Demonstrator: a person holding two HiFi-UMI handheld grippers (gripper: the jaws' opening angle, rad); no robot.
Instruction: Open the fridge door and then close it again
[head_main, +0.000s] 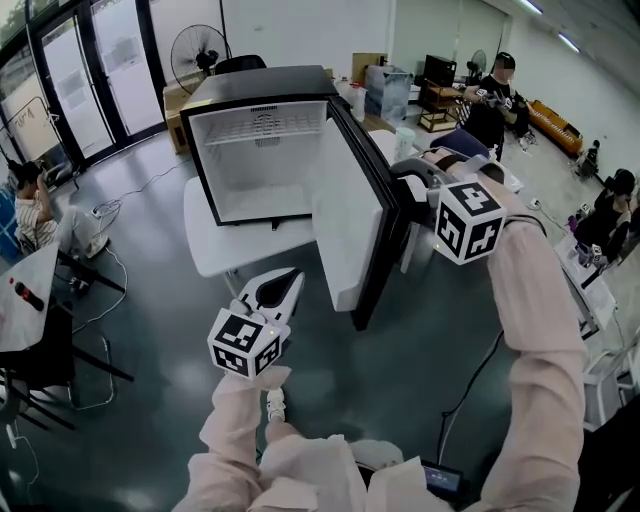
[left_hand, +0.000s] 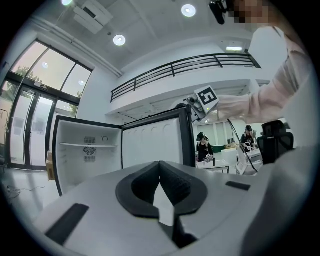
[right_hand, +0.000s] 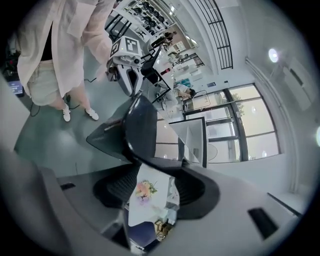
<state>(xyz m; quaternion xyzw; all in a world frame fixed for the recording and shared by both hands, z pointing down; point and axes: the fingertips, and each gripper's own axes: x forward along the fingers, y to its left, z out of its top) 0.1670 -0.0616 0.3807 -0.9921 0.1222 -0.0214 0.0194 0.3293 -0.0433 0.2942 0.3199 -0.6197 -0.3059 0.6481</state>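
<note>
Head view shows the fridge (head_main: 260, 90), a small black box with a white inside, standing on a white tabletop (head_main: 215, 250). A bare strip of the tabletop is left along its front and left edges. The fridge door (head_main: 350, 220) is swung wide open on the right-hand hinge, roughly square to the fridge's front. Its white inner face is turned toward the left, its black outer skin faces right, and its free end hangs out past the tabletop's front right corner, over the grey floor (head_main: 150, 350). Inside, a wire shelf (head_main: 260, 128) crosses the upper part of the cavity, and nothing lies on it or below it. The right tool (head_main: 400, 185) is up at the door's black outer side near its top. In the right gripper view the dark slab of the door (right_hand: 140, 125) runs edge-on straight down into the jaws, which are clenched on it. The left tool (head_main: 278, 285) hangs over the floor just in front of the tabletop's front edge, apart from fridge and door. In the left gripper view its dark pads (left_hand: 177, 182) meet at the tips with nothing between them, and it points at the open cavity and the door's inner face.
</note>
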